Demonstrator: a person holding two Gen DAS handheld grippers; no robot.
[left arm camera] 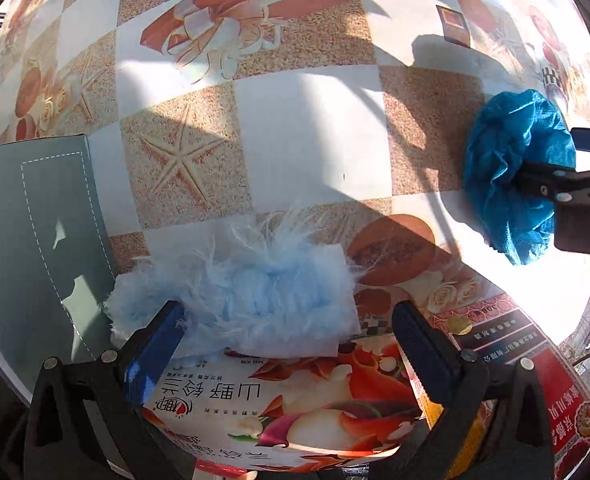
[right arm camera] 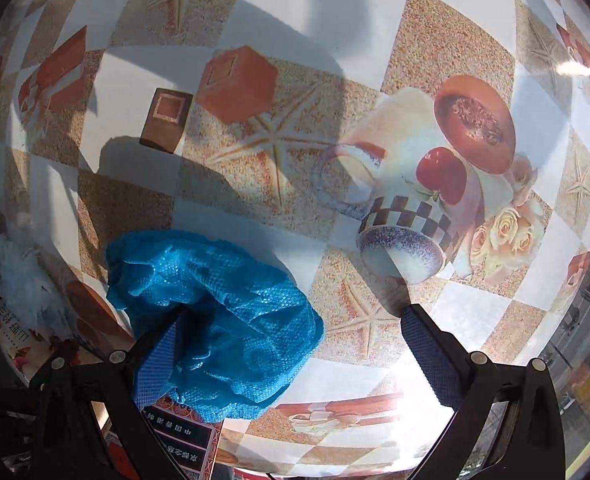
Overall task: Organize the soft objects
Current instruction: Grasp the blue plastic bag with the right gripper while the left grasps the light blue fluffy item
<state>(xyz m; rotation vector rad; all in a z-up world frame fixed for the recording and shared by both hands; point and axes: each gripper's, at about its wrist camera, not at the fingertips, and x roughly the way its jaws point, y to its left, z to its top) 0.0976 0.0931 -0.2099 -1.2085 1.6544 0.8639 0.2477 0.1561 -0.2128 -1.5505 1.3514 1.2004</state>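
A fluffy light-blue duster head [left arm camera: 235, 292] lies on the patterned tablecloth, its near edge resting on a flowery tissue pack [left arm camera: 287, 412]. My left gripper [left arm camera: 291, 348] stands open just in front of it, the left fingertip touching its fringe. A crumpled blue non-woven cover [right arm camera: 223, 320] lies to the right; in the left wrist view the cover [left arm camera: 511, 168] sits at the right edge. My right gripper [right arm camera: 295, 344] is open wide, its left finger [right arm camera: 159, 364] pushed against the cover, while the right finger has nothing near it. The duster [right arm camera: 27, 280] shows at the right wrist view's left edge.
A grey-green box [left arm camera: 35, 240] lies at the left on the table. A red printed packet [left arm camera: 495, 328] sits between the tissue pack and the blue cover. The tablecloth [right arm camera: 255, 20] carries printed cups, starfish and gift boxes. The table's edge runs along the right.
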